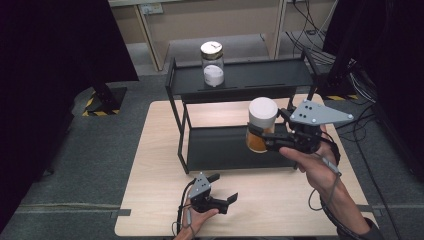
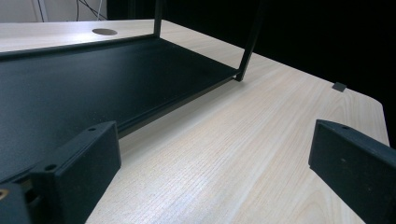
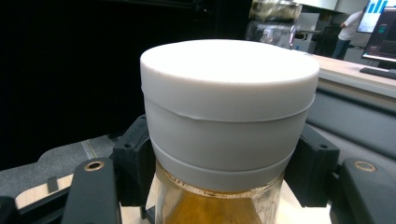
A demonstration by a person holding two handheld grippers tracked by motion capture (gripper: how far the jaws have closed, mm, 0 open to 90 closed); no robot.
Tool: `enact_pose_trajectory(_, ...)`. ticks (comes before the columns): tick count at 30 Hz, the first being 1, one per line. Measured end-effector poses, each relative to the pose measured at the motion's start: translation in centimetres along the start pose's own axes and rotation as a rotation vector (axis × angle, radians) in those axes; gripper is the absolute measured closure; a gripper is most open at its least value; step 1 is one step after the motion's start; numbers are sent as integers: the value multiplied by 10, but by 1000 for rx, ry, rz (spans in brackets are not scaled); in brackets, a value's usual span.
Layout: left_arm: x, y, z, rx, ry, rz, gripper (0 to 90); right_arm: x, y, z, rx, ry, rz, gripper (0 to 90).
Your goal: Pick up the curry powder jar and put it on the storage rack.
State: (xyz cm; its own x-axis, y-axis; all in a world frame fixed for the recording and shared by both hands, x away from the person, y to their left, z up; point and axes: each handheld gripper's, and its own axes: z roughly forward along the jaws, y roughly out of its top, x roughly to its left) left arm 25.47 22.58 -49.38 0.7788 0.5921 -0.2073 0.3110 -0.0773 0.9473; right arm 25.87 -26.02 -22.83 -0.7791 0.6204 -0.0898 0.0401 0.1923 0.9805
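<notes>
Gripping the white-lidded jar (image 1: 262,131) just below its lid, the right gripper (image 1: 270,139) held it above the rack's (image 1: 240,80) lower shelf — keeping it upright mattered — while the left gripper (image 1: 223,200) sat open-jawed near the bench's (image 1: 150,165) front edge.

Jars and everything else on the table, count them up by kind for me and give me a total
Jars: 2, the jar with the white lid held in the right gripper, and the jar on the top shelf
Shelf racks: 1, the black rack
Grippers: 2, with the left gripper
Total: 5
</notes>
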Motion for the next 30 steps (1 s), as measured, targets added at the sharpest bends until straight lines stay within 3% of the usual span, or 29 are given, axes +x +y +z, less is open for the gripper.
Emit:
enact_pose_trajectory(14,0,0,0,2,-4,-1,16,-12,40,17,-6,-9,15,355)
enact_pose_trajectory(21,0,0,0,1,-5,-1,16,-15,64,27,4,-46,11,355)
enact_pose_trajectory(30,0,1,0,5,-9,3,16,-25,81,44,12,-97,38,355)
